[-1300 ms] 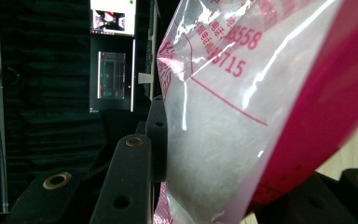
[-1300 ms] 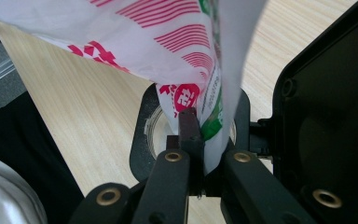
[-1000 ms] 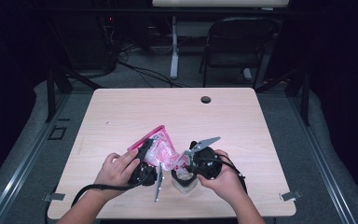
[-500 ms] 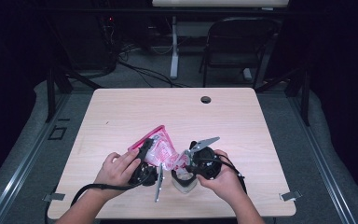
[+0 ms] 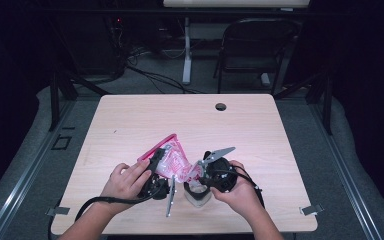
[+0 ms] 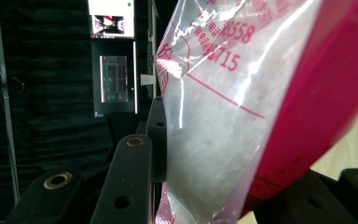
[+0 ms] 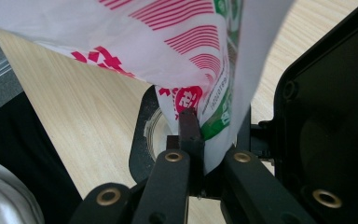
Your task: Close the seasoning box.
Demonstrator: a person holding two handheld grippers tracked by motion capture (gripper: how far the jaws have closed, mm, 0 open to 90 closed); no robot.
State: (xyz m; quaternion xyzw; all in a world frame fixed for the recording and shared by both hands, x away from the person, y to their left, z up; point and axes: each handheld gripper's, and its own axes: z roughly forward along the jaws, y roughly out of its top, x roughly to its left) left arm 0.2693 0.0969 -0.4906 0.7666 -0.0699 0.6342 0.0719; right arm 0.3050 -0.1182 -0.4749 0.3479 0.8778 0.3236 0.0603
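A clear plastic bag (image 5: pixel 175 162) with a pink zip strip and red print hangs between my two grippers over the front of the table. My left gripper (image 5: pixel 156 166) grips its pink-edged side; in the left gripper view the bag (image 6: pixel 242 93) fills the gap between the jaws of that gripper (image 6: pixel 223 154). My right gripper (image 5: pixel 197 170) pinches the other end. In the right gripper view this gripper (image 7: pixel 214 135) is shut on the bag's (image 7: pixel 168 42) white, red and green printed edge. A black round container (image 5: pixel 197 196) sits on the table under the bag.
The wooden table (image 5: pixel 280 150) has a cable hole (image 5: pixel 220 106) near its far edge. A black chair (image 5: pixel 255 45) and floor cables lie beyond it. In the right gripper view a black casing (image 7: pixel 326 116) stands close on the right, next to the round container (image 7: pixel 142 135).
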